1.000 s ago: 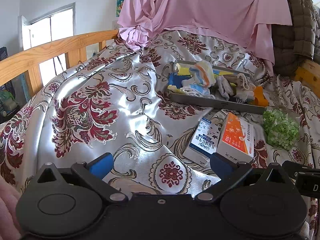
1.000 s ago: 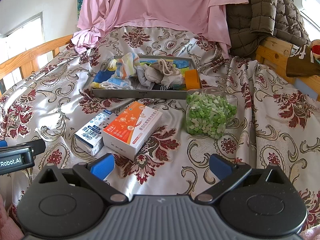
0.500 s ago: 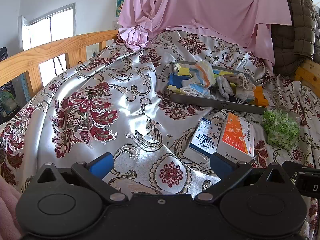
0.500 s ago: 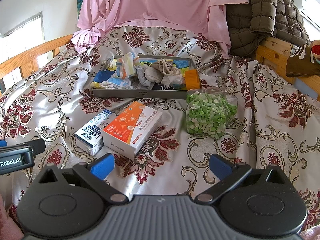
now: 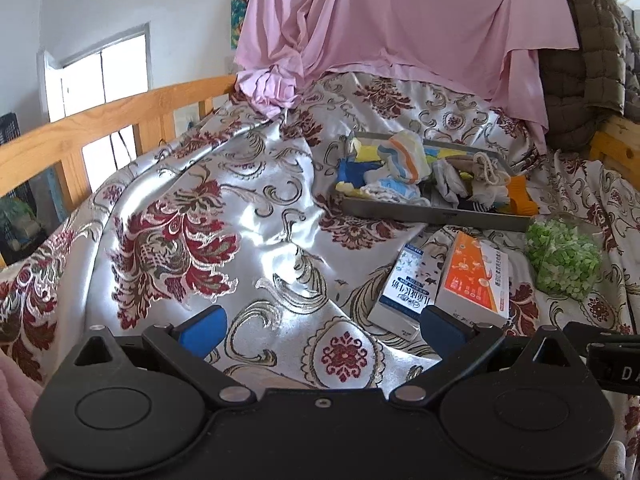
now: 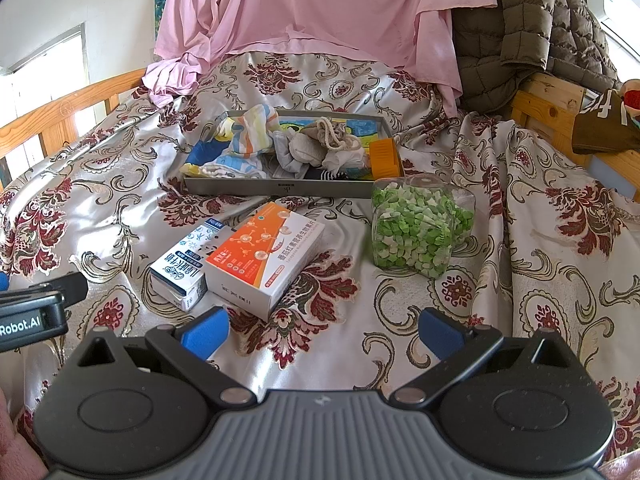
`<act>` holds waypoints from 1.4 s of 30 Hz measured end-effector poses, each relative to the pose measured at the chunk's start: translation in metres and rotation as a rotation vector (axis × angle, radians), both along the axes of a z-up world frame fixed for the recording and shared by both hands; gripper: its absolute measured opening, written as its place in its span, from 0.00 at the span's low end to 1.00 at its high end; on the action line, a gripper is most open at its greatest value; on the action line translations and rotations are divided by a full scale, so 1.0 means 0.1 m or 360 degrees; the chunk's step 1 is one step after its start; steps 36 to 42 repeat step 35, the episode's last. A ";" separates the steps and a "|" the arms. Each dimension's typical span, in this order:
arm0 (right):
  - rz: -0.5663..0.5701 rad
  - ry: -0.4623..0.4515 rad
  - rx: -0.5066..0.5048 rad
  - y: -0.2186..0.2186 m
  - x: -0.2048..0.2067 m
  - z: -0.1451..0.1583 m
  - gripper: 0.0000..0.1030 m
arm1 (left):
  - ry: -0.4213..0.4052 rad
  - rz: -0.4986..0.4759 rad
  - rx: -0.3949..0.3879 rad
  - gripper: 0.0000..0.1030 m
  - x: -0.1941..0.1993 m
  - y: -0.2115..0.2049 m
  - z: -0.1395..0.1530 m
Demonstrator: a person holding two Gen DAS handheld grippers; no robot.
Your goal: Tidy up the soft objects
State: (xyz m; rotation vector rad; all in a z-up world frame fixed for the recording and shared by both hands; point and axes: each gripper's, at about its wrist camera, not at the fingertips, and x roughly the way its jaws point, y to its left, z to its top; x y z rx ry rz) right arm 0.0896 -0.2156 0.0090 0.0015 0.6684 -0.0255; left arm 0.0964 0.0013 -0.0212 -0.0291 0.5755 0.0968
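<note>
the soft objects (image 6: 280, 148) lie heaped in the grey tray (image 6: 280, 189) toward the far side of the bed: a striped cloth (image 6: 256, 128) humped at the left, a blue piece (image 6: 202, 152) spilling over the left rim, a beige drawstring pouch (image 6: 320, 140) and pale socks in the middle. an orange block (image 6: 385, 157) stands wedged in the tray's right end, touching the pile. we read the tray as the gathering place, since all the cloth we can see sits inside its walls and none lies loose on the bedspread (image 6: 520, 240). whether the heap awaits sorting or has just been collected, this one scene fits both.

in front of the tray, on the spread, rest the stiff things: a blue-and-white carton (image 6: 182, 266) and an orange-and-white box (image 6: 264, 256) side by side and touching, and a clear jar of green bits (image 6: 416, 232) just beside the tray's right corner. they look kept apart from the cloth because they are not soft.

our left hand-held gripper (image 5: 320, 330) and right hand-held gripper (image 6: 320, 330) both hover low at the near edge of the bed, fingers spread wide and holding nothing, well apart from the tray. the right one faces the boxes; the left one points more at bare spread, with the tray off to its right.
</note>
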 end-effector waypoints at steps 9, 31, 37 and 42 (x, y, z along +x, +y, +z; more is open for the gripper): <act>0.0001 0.0001 -0.0001 0.00 0.00 0.00 1.00 | 0.0013 -0.0031 -0.0022 0.99 0.01 -0.01 0.01; 0.0001 0.0005 -0.0002 0.00 0.01 -0.01 1.00 | -0.0017 -0.0058 -0.0028 0.99 -0.02 -0.02 0.02; 0.0001 0.0006 -0.0003 0.00 0.00 -0.01 1.00 | -0.0005 -0.0061 -0.0016 0.99 0.00 -0.02 0.02; 0.0001 0.0006 -0.0003 0.00 0.00 -0.01 1.00 | -0.0005 -0.0061 -0.0016 0.99 0.00 -0.02 0.02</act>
